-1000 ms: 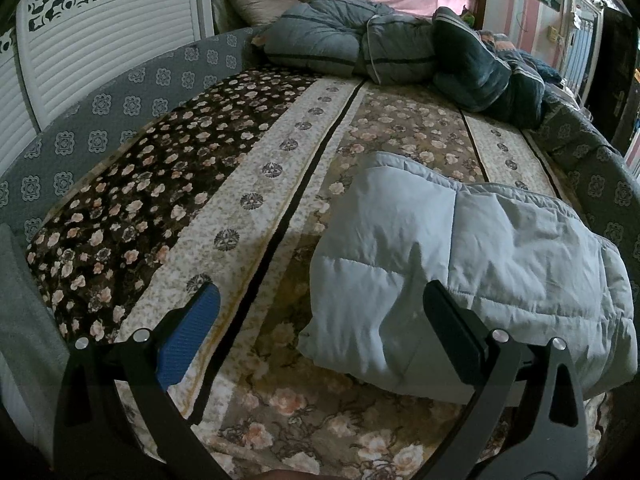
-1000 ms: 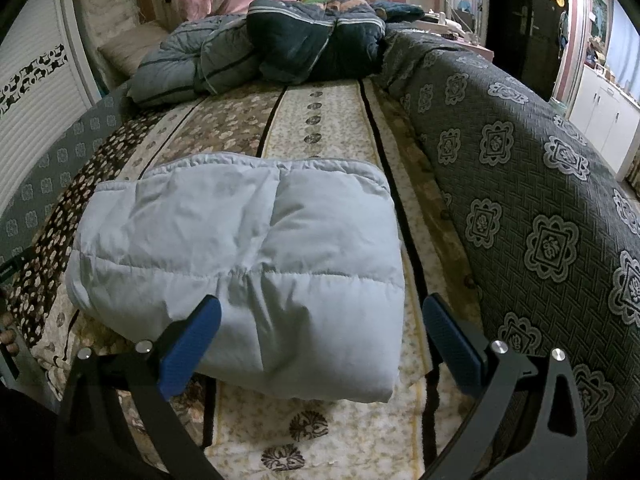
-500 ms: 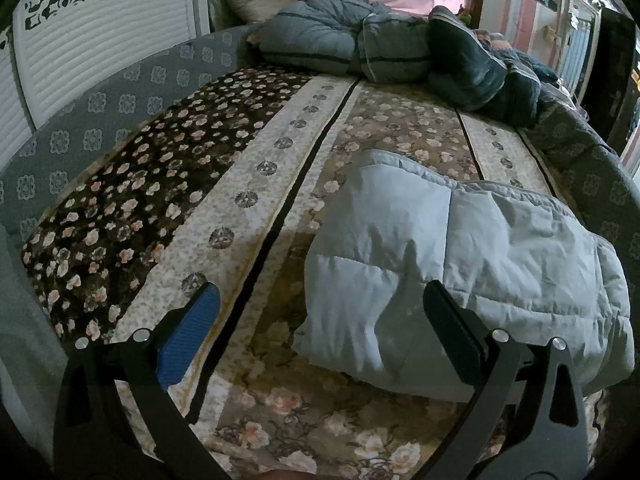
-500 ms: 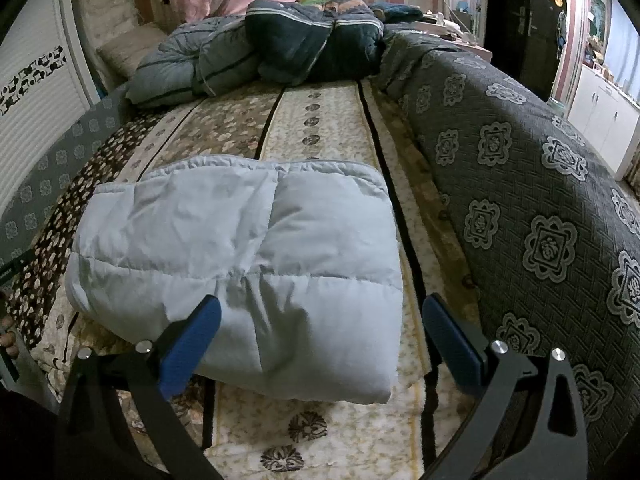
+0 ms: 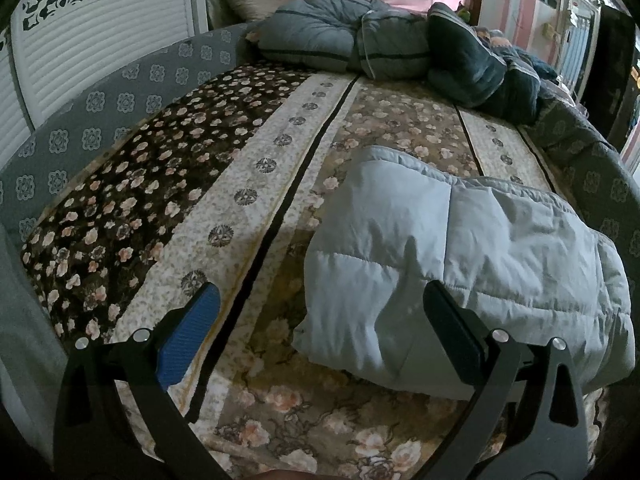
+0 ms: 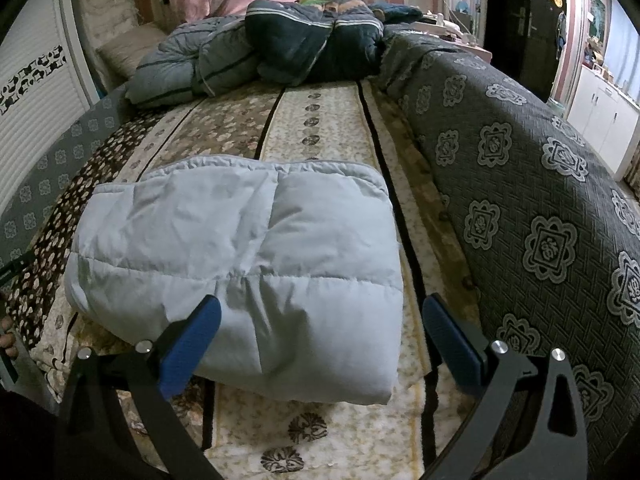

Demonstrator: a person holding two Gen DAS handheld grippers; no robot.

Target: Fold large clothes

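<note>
The folded pale-blue padded jacket lies on the flowered bedspread, well short of the heap of dark quilts at the bed's far end. The left gripper is spread wide and empty at the jacket's left edge, with only the left wrist view showing the louvred white panel. The right gripper, likewise splayed and holding nothing, straddles the jacket's near right corner, and only its view shows the grey medallion-patterned cover right of the jacket.
</note>
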